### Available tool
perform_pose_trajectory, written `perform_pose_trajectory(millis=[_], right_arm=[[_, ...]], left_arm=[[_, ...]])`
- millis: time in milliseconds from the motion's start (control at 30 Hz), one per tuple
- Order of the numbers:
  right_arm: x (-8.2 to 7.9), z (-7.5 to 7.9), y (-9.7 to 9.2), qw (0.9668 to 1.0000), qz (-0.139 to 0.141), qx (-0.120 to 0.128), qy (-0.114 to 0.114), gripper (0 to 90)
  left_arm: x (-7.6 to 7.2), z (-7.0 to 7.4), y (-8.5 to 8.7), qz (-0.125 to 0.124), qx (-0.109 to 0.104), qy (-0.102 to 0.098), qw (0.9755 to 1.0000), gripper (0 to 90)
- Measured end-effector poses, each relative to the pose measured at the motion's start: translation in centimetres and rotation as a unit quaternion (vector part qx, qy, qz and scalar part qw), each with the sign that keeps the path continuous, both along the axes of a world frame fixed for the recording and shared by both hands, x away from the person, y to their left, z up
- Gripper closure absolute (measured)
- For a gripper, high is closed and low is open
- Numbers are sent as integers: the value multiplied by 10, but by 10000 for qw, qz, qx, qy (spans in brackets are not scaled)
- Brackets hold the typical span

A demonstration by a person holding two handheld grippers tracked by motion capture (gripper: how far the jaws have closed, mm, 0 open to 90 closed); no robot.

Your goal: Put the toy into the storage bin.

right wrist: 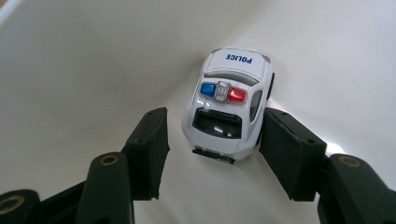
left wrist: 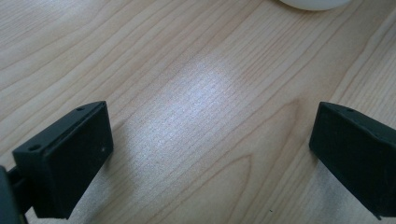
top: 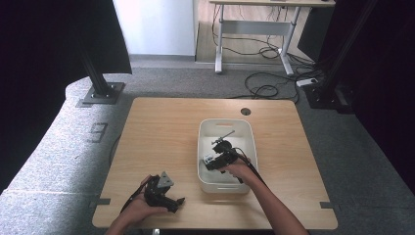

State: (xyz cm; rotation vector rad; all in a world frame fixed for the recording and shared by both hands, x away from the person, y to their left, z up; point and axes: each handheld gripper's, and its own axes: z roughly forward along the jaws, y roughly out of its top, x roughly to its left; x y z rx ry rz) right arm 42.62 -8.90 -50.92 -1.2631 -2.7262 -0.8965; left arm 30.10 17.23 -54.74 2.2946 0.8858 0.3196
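police car (right wrist: 229,105) (toy, white) sits inside the white bin (top: 208,128) at the table's (top: 161,127) 3 o'clock; right gripper (right wrist: 212,140) straddles it, jaws apart. left gripper (left wrist: 210,144) at 7 o'clock gapes over bare wood.

One white bin (top: 226,183), standing on one wooden table (top: 161,132). One toy police car (right wrist: 229,100), between the right gripper's (right wrist: 212,140) spread jaws. One dark metal tool (top: 223,138), just beyond that gripper. Two hand-held grippers: right, and left gripper (left wrist: 210,154) with bare tabletop between its jaws.
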Motion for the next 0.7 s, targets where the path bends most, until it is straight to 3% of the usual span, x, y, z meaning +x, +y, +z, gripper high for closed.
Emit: perform_pose_trajectory(millis=[433, 567, 700], right_arm=[[1, 1, -3, 9997, -38, 125, 202, 460], [0, 6, -6, 9998, -142, 152, 59, 436], [-3, 17, -14, 9992, -203, 219, -277, 423]], left_arm=[[0, 0, 0, -8, 12, 6, 10000, 0], [0, 0, 0, -7, 11, 6, 10000, 0], [0, 0, 0, -9, 10, 6, 10000, 0]])
